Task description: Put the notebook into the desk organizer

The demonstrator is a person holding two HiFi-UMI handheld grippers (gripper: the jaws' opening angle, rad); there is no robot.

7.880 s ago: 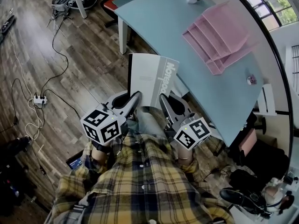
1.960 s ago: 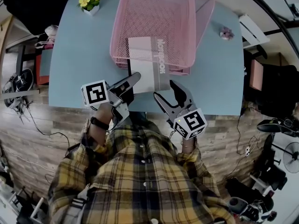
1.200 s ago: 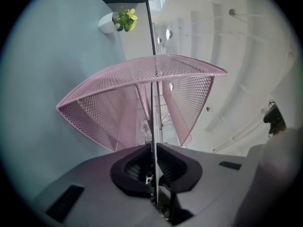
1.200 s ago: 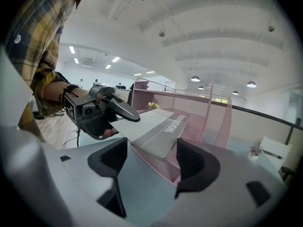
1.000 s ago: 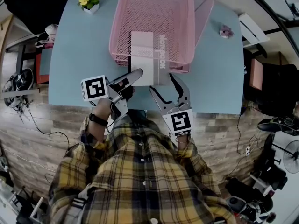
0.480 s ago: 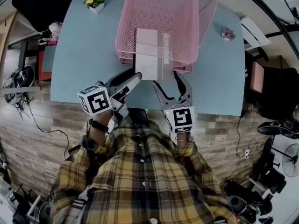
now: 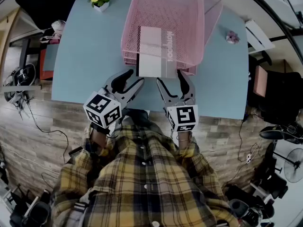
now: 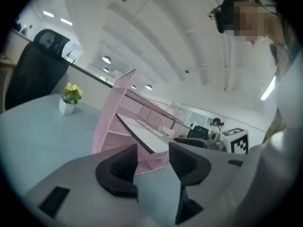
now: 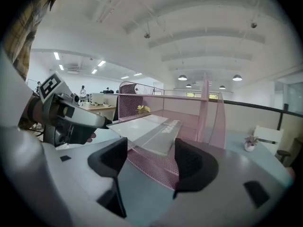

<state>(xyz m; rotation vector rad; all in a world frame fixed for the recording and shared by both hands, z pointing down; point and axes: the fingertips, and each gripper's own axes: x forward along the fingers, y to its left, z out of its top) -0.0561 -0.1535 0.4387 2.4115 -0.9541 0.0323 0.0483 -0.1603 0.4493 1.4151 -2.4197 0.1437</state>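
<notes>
Grey jaws hang at the table edge, neither gripping: the left gripper has its pair closing on nothing, the right gripper gapes empty. Just beyond, the notebook lies in the pink organizer, near end jutting out, likely awaiting a push.

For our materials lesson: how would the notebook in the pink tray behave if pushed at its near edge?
Its overhang past the organizer rim shows no droop, so the notebook is probably fairly stiff. Resting on mesh, it would likely slide, not tip.
</notes>
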